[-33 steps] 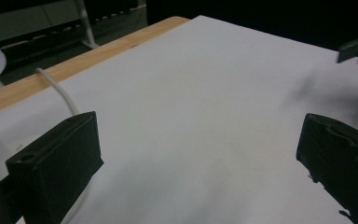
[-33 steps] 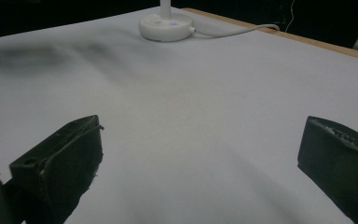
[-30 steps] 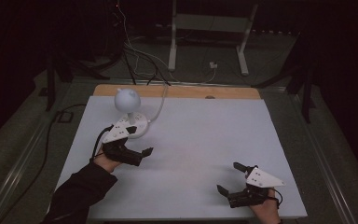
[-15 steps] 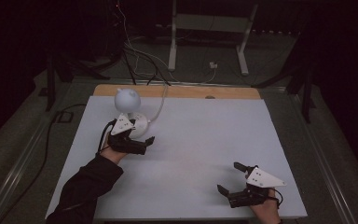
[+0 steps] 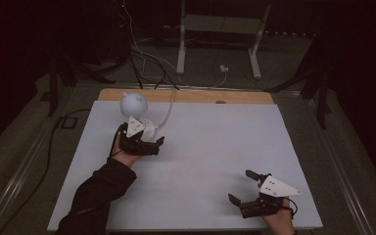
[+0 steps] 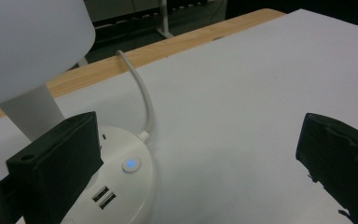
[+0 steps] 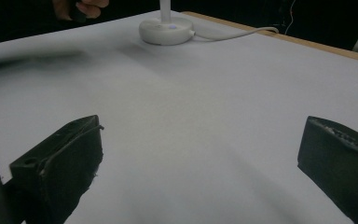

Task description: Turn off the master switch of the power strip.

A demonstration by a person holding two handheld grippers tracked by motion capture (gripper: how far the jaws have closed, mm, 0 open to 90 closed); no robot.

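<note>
A small white desk lamp with a round head (image 5: 133, 104) stands at the far left of the white table (image 5: 215, 147). Its oval base (image 6: 121, 179) carries a button lit blue (image 6: 131, 164) and two USB ports (image 6: 101, 194). A white cable (image 6: 142, 102) runs from the base over the table's far edge. My left gripper (image 5: 146, 137) is open right at the base, with its left jaw over the base's near side and its right jaw out over bare table. My right gripper (image 5: 241, 186) rests open and empty near the front right edge.
A wooden strip (image 5: 200, 96) borders the far edge of the table. Beyond it stand a white metal stand (image 5: 220, 44) and loose cables on the dark floor. The right gripper view shows the lamp base (image 7: 165, 31) far off, with a hand (image 7: 79, 7) beside it.
My left gripper has moved forward and slightly right, up to the lamp base. The right gripper has stayed still.
</note>
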